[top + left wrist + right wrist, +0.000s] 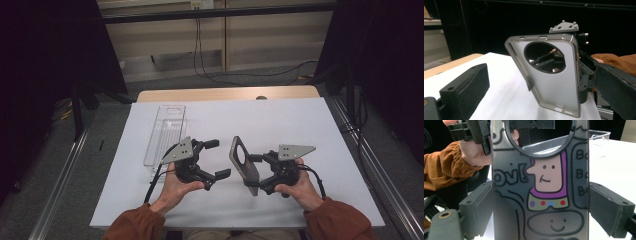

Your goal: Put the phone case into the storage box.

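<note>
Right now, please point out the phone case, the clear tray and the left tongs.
phone case point(556, 90): left gripper view, plain inner back below the round hole.
clear tray point(165, 135): high view, ribbed floor in its middle.
left tongs point(217, 159): high view, open gap midway between the two tips.

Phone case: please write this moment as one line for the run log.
right gripper: shut on phone case, held upright above table | left gripper: open, facing case | clear tray: far left

Surface: a white rectangular tabletop point(280, 120) is sitting over a light wooden edge strip point(225, 93) showing at its far side.
Lying on it: a clear plastic oblong tray point(165, 135) is resting left of centre.
</note>
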